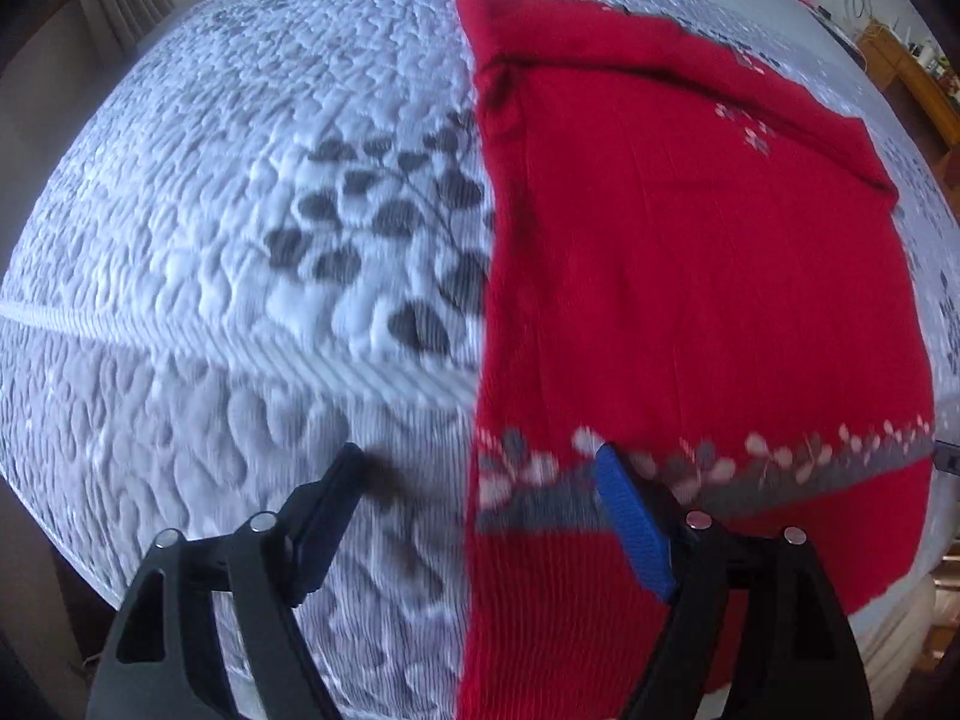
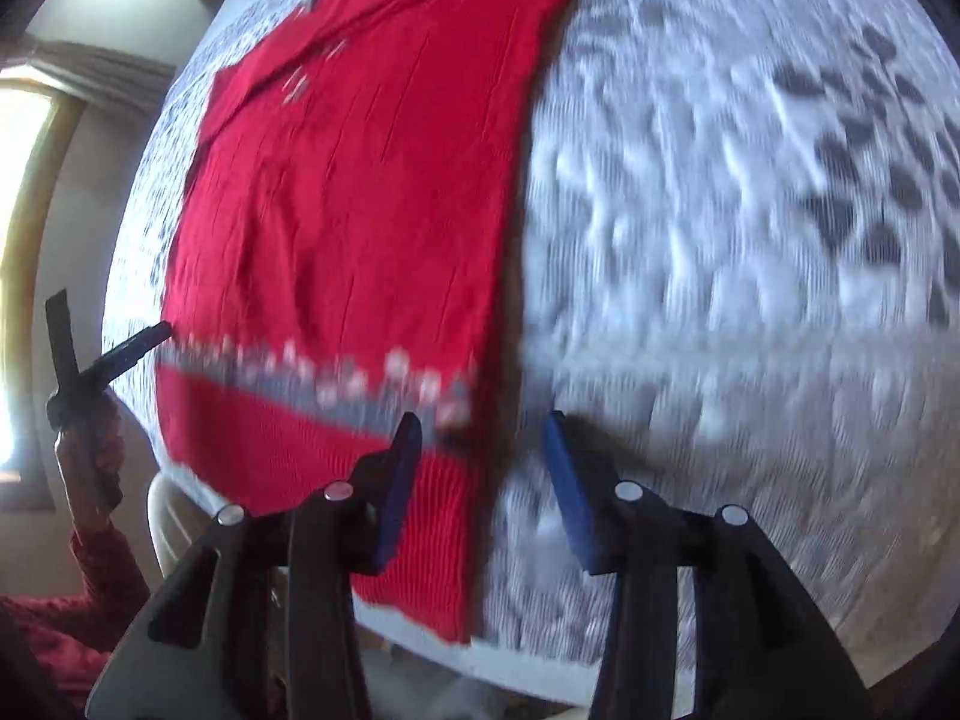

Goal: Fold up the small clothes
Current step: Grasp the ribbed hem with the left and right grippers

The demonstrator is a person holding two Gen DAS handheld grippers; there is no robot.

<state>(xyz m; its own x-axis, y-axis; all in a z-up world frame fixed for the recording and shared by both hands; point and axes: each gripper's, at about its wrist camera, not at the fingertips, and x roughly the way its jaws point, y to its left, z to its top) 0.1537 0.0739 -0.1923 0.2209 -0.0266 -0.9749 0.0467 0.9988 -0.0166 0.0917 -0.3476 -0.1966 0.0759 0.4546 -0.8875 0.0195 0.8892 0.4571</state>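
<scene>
a white quilted bedspread (image 1: pixel 240 210) printed with grey leaf sprays fills the ground under both my grippers, its stitched seam running across just ahead of my left gripper (image 1: pixel 480 474). on it lies the red sweater (image 1: pixel 690 270), flat and lengthwise, folded along both long sides, its grey-and-pale patterned band (image 1: pixel 810 456) crossing the cloth near the hem closest to me. my left gripper hangs over the sweater's left edge near that band, jaws standing wide apart with nothing between them, one finger above the quilt and the blue pad (image 1: pixel 630 522) above the red knit. my right gripper (image 2: pixel 483 438) hangs over the sweater's right edge, jaws partly parted and empty, the left finger above the ribbed hem and the right above bare quilt. from the right wrist view my left hand (image 2: pixel 90 450) in a red sleeve (image 2: pixel 78 600) shows at the far left, beside a bright window (image 2: pixel 24 240) with a wooden frame. beyond the bed to the right of my left gripper stands a wooden shelf (image 1: pixel 912 72) with small things i cannot make out. both views are smeared by motion; whether either gripper touches the cloth i cannot tell. the sweater's far end is cut off in the right wrist view.
</scene>
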